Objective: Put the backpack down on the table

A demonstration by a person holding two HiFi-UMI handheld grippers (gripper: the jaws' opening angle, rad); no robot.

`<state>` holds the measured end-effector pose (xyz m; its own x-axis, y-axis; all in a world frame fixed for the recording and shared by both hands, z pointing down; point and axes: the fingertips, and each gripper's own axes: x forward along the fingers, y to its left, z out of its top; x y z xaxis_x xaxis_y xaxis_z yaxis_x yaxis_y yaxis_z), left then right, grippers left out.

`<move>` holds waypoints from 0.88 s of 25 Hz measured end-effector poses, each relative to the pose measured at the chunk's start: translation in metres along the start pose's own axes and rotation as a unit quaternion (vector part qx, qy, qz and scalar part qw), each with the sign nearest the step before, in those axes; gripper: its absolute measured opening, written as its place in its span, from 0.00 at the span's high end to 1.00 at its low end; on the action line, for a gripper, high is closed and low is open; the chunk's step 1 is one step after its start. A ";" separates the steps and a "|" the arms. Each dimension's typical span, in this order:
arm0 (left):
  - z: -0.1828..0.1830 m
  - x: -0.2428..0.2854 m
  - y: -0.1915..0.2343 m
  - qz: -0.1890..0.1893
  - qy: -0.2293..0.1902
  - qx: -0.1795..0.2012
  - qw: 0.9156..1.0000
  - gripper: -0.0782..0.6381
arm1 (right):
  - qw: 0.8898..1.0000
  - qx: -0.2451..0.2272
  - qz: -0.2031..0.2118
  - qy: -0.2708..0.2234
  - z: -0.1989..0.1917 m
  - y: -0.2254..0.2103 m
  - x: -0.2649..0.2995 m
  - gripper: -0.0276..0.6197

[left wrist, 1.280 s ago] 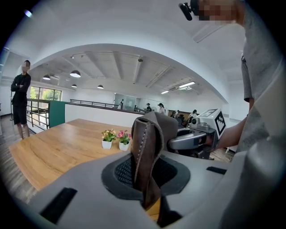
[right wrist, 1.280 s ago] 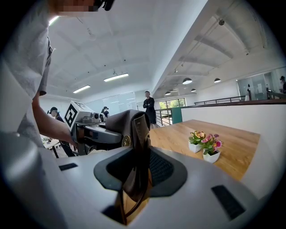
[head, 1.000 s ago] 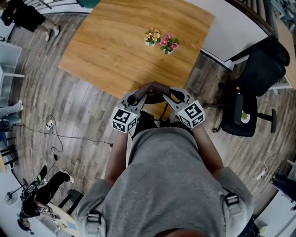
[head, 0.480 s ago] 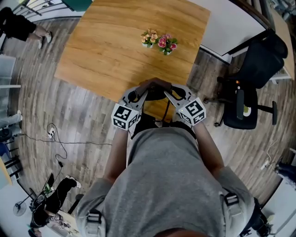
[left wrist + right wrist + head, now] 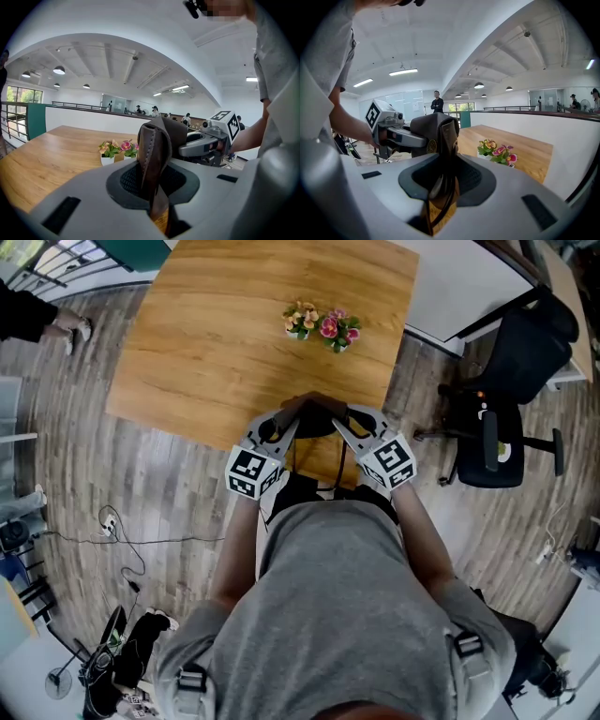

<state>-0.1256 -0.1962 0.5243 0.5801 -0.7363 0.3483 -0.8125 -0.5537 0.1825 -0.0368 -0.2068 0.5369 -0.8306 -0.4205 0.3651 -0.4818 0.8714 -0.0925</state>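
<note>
Wood surface (image 5: 216, 343) fills the upper head view, with a dark brown backpack (image 5: 314, 416) hanging at its near edge, held between both grippers. The left gripper (image 5: 284, 421) is clamped on a brown leather strap (image 5: 152, 154) of the backpack, and the right gripper (image 5: 345, 423) is clamped on another strap (image 5: 443, 140). Farther along the surface, well apart from the backpack, stand two small white pots (image 5: 302, 329) holding pink and yellow flowers (image 5: 336, 324).

backpack (image 5: 315, 414) mostly hidden, table (image 5: 216, 343) top cropped
</note>
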 end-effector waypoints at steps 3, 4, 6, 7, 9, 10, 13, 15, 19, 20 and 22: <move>0.000 0.003 0.008 -0.010 0.003 0.003 1.000 0.80 | 1.000 0.001 -0.009 0.004 0.000 -0.002 0.007 0.81; -0.001 0.004 0.011 -0.013 0.004 0.004 1.000 0.80 | 1.000 0.002 -0.011 0.005 0.000 -0.002 0.009 0.81; -0.002 0.006 0.016 -0.020 0.007 0.007 1.000 0.80 | 1.000 0.003 -0.017 0.006 0.001 -0.004 0.014 0.81; -0.002 0.008 0.019 -0.023 0.009 0.008 1.000 0.80 | 1.000 0.004 -0.020 0.006 0.001 -0.005 0.017 0.81; -0.001 0.012 0.024 -0.030 0.012 0.010 0.999 0.80 | 1.000 0.005 -0.024 0.010 0.001 -0.009 0.022 0.81; -0.001 0.014 0.027 -0.034 0.013 0.011 0.999 0.80 | 1.000 0.004 -0.027 0.012 -0.001 -0.011 0.024 0.81; -0.002 0.022 0.034 -0.044 0.018 0.012 0.999 0.80 | 0.999 0.003 -0.034 0.016 -0.003 -0.019 0.030 0.81; -0.002 0.026 0.039 -0.050 0.022 0.013 0.998 0.80 | 0.999 0.004 -0.038 0.019 -0.004 -0.023 0.035 0.81; -0.005 0.036 0.049 -0.060 0.031 0.016 0.998 0.79 | 0.998 -0.002 -0.047 0.032 -0.009 -0.033 0.044 0.81; -0.006 0.039 0.052 -0.063 0.033 0.017 0.997 0.79 | 0.998 -0.002 -0.048 0.034 -0.011 -0.035 0.047 0.81; -0.009 0.044 0.056 -0.068 0.037 0.019 0.997 0.79 | 0.998 -0.001 -0.050 0.038 -0.014 -0.039 0.050 0.81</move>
<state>-0.1457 -0.2563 0.5581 0.6774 -0.6241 0.3894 -0.7234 -0.6614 0.1983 -0.0560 -0.2582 0.5720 -0.7542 -0.4858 0.4418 -0.5614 0.8261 -0.0499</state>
